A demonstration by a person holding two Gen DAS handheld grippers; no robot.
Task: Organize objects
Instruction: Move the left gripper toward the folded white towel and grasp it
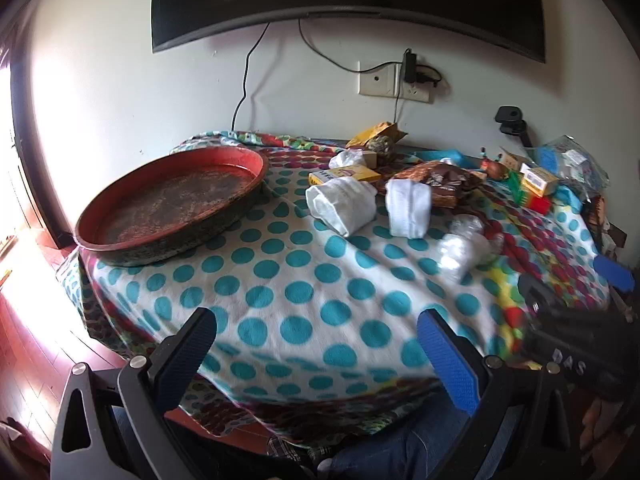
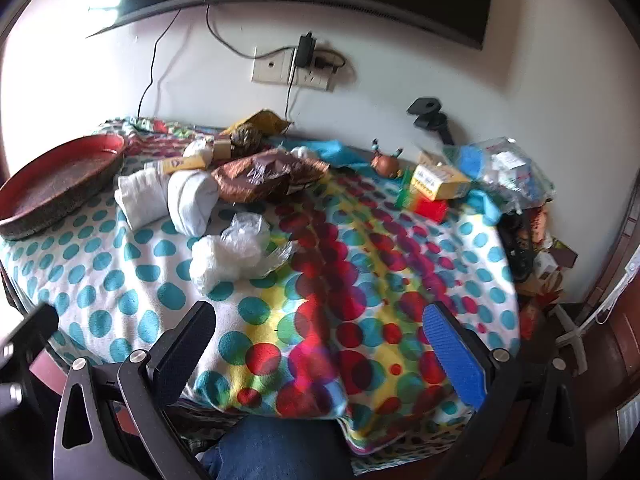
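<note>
Both sets of tongs sit closest to my view, low at the near edge of the surface: the left tongs spread wide with nothing between them, the right tongs likewise spread and empty, each hanging over the spotted blanket that covers the surface.

What I have to organize lies further back. Two rolled white cloth bundles rest side by side near the middle, just beside a crinkled clear plastic bag with something white inside. I judge the bundles soft and light; a pinch across the middle of a roll should hold, though it may unroll. The bag looks slippery and limp, so I would take it by the bulk, not the loose film.

Over on the left sits a round red tray, empty and a likely place to collect things. Behind the bundles lie a yellow box and a brown snack packet, probably light and crackly. To the right, more small boxes and a heap of clear bags crowd the edge. Between my tongs and the bundles nothing blocks the way.
</note>
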